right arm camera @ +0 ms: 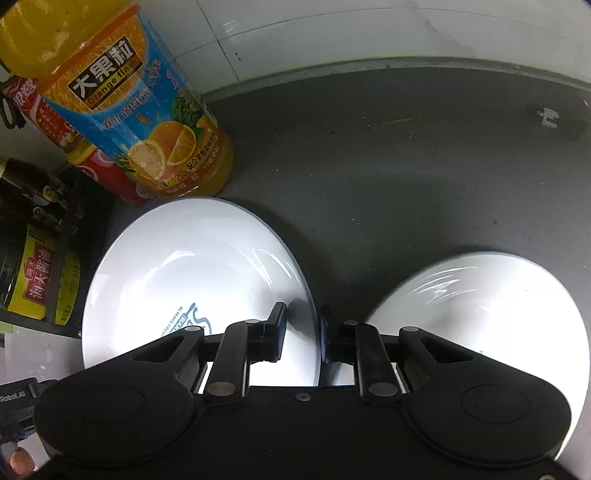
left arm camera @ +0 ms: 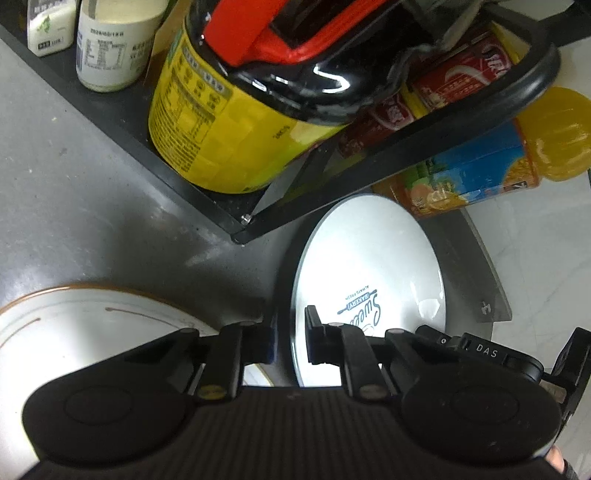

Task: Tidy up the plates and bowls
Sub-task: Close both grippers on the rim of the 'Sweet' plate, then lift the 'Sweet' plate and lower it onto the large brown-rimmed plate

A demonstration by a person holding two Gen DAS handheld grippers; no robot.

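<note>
A grey counter (right arm camera: 388, 177) runs under everything, meeting a white tiled wall (right arm camera: 332, 33) at the back. On the left stands a black rack (left arm camera: 122, 110) holding a big yellow-labelled jug (left arm camera: 218, 122) with a red and black top, two pale bottles (left arm camera: 107, 48) beside it and red cans (left arm camera: 458, 74) at the far end. Just past the rack stands an orange juice bottle (right arm camera: 147, 122) with a blue label. The largest piece of crockery is a white plate (right arm camera: 192, 266) with blue bakery lettering, lying on the counter just in front of the juice bottle and near the corner of the rack. To its right in the right wrist view sits a second white dish (right arm camera: 491, 306), close by, though whether the two touch is hidden by the gripper. In the left wrist view a third white plate with a brown rim (left arm camera: 81, 325) lies to the left of the lettered plate, apart from it. The right gripper (right arm camera: 302, 332) straddles the right edge of the lettered plate, one finger over the plate's inside and the other outside the rim, with the jaws narrowly apart; whether they pinch the rim cannot be told. The left gripper (left arm camera: 290, 339) hovers at the lettered plate's left edge, its jaws apart with the dark rim and counter showing between them and nothing held. A fingertip (right arm camera: 20, 461) shows at the lower left corner of the right wrist view.
</note>
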